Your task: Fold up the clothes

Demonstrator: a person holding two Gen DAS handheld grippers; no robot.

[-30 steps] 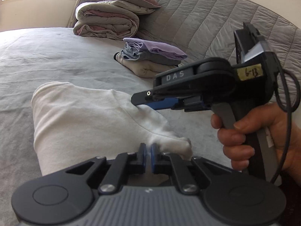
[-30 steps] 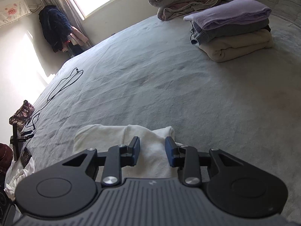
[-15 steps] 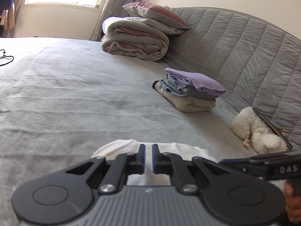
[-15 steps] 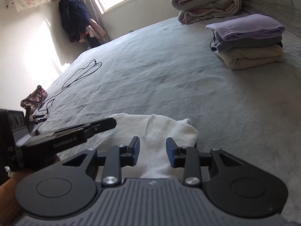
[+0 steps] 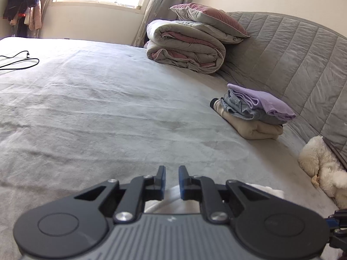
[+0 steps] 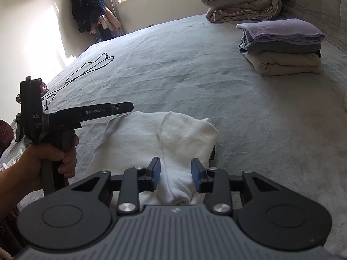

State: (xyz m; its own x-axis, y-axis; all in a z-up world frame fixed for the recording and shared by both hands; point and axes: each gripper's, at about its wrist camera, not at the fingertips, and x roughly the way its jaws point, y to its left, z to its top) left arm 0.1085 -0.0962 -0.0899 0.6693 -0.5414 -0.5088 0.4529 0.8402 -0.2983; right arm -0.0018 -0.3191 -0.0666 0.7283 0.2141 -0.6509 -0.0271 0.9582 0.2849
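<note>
A folded white garment (image 6: 158, 138) lies on the grey bed. My right gripper (image 6: 175, 173) is open just above its near end, with the cloth showing between the fingers but not clamped. My left gripper (image 5: 172, 181) is slightly open and empty; it is held above the garment's left edge, and only a strip of white cloth (image 5: 173, 201) shows under its fingers. The left gripper also shows in the right wrist view (image 6: 121, 108), held in a hand to the left of the garment.
A stack of folded clothes (image 5: 256, 112) with a purple piece on top sits at the far right of the bed (image 5: 104, 112). A rolled duvet with a pillow (image 5: 188, 43) lies by the padded headboard. A white plush toy (image 5: 321, 166) lies at the right. A black cable (image 6: 86, 71) lies at the left.
My left gripper let go of the garment, opened slightly and lifted up and away to the left. My right gripper drew back, bringing more of the garment into view.
</note>
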